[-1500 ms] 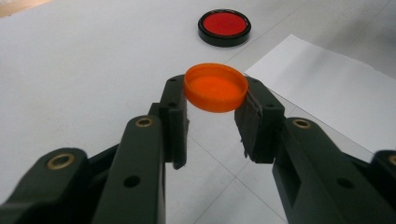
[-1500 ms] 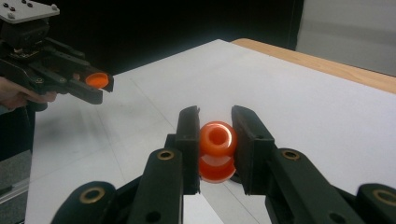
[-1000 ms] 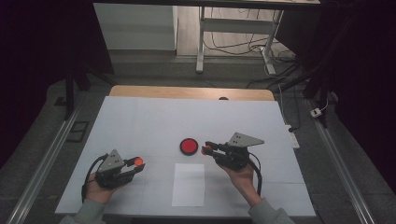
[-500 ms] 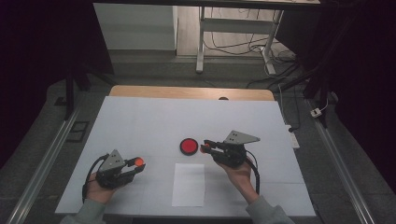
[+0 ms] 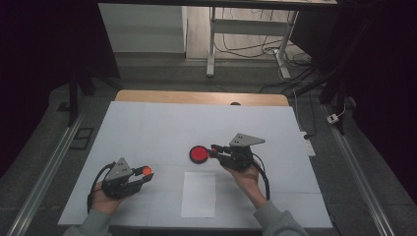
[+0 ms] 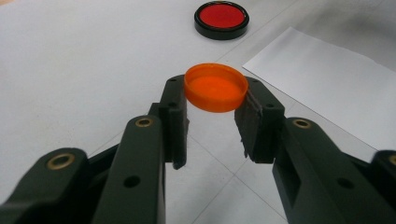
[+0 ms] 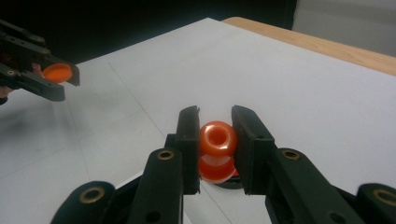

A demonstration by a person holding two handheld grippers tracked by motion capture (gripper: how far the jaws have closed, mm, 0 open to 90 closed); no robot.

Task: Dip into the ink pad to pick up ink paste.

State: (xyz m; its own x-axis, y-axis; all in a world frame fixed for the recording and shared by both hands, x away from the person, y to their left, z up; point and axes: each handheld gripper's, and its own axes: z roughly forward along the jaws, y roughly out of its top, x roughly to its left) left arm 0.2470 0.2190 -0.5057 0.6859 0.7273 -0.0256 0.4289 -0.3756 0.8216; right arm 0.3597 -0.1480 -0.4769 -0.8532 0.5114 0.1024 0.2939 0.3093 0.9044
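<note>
From the high view, your left claw sat low at the near left of the white tabletop, closed on a small orange cap, while your right claw hung just beside the red disc in its black rim, with a white sheet of paper lying near you between your two hands. In the left gripper view, the cap was pinched by its rim between the two pads, clear of the tabletop, open side up, the red disc well beyond it. It looked like thin, light plastic, stiff enough for an edge grip but smooth, so it could probably slip or tilt if you squeezed unevenly. In the right gripper view, your right claw was closed on a small glossy orange bottle, its round mouth facing the camera, held across its sides just over the dark disc. That piece seemed light, hard and slick; holding it across the body below the neck would likely keep it steady for the cap.
</note>
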